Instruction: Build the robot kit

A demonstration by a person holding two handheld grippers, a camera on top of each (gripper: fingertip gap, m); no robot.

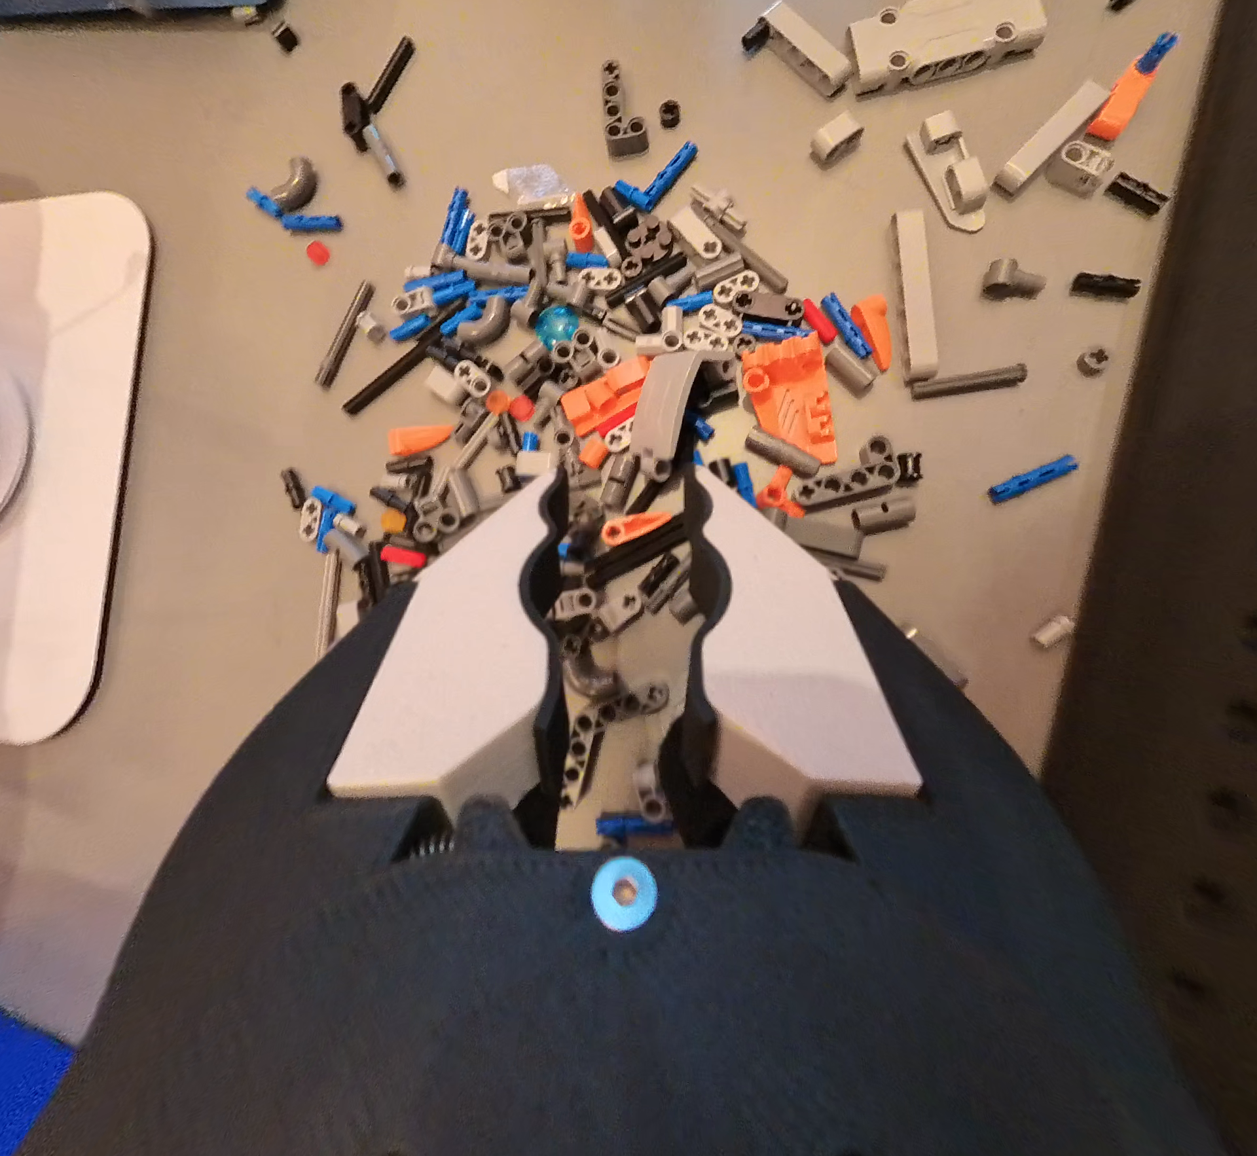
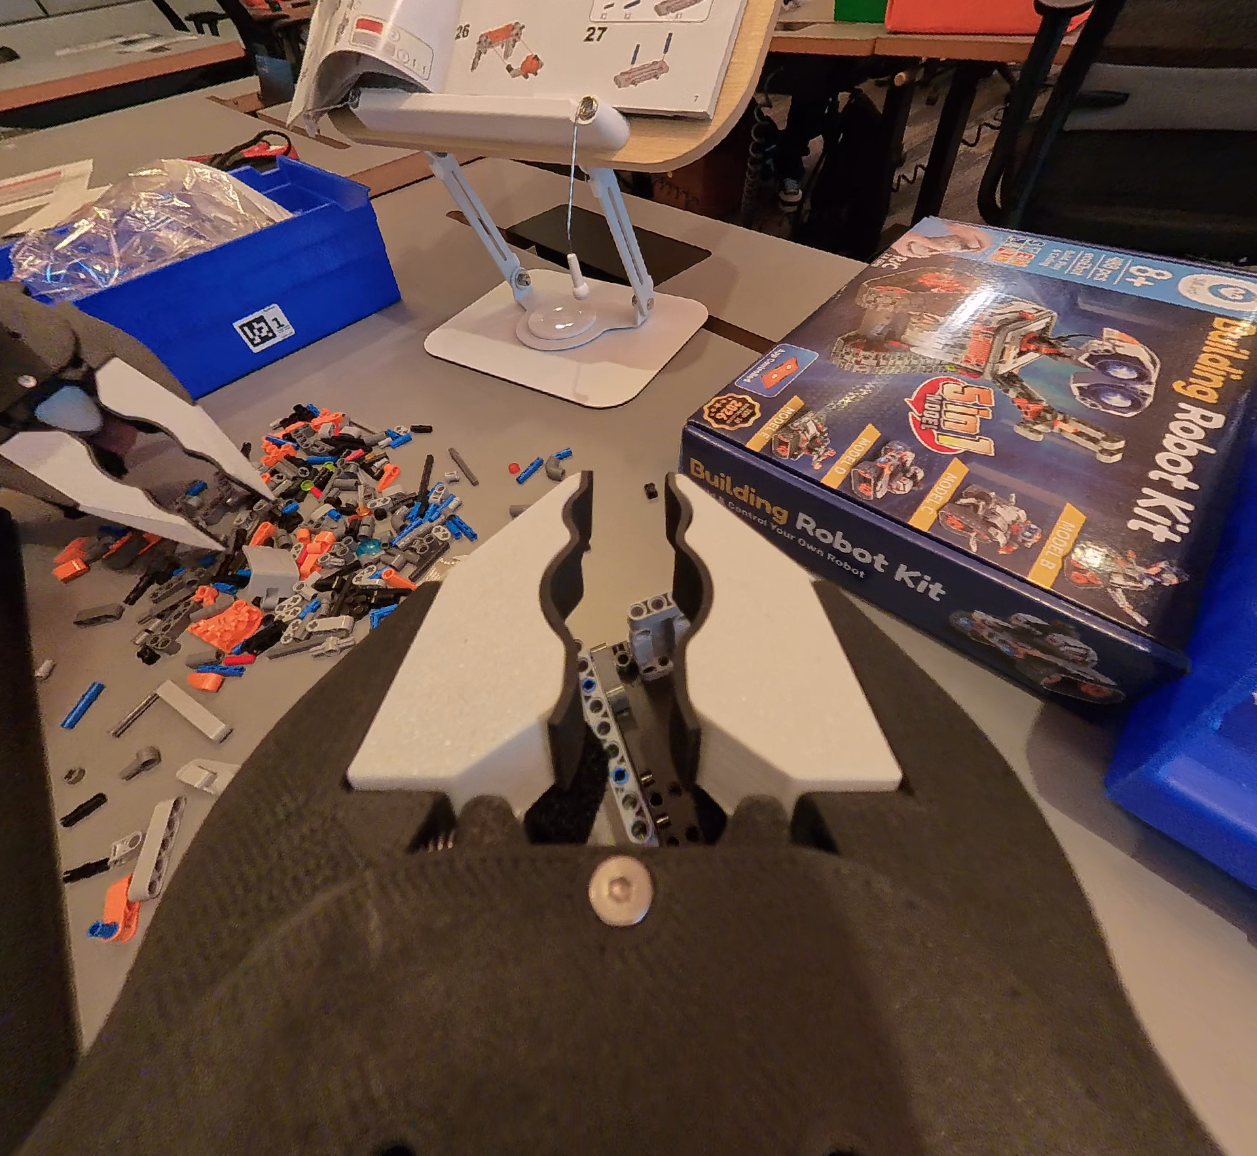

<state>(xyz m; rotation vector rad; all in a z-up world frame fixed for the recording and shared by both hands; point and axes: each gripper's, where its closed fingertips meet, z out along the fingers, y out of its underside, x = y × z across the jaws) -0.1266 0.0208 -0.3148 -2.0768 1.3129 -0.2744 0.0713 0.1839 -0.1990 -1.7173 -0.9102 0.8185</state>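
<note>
A pile of small grey, black, blue and orange building pieces (image 1: 782,389) lies on the grey table (image 1: 204,579). My left gripper (image 1: 626,477) is open and empty, pointing down with its tips over the near edge of the pile. In the right wrist view it (image 2: 248,521) comes in from the left with its tips in the pile (image 2: 306,552). My right gripper (image 2: 627,477) is to the right of the pile, shut on a small partial assembly: a grey holed beam (image 2: 605,736) on a black part with a grey connector (image 2: 653,634).
A kit box (image 2: 986,477) lies at the right. A white book stand (image 2: 564,334) holds an open instruction booklet behind the pile. A blue bin (image 2: 224,300) with plastic bags stands back left, another blue bin (image 2: 1190,783) at the right. Larger grey pieces (image 1: 945,35) lie loose. The tips of one gripper are about 30 centimeters away from the tips of the other.
</note>
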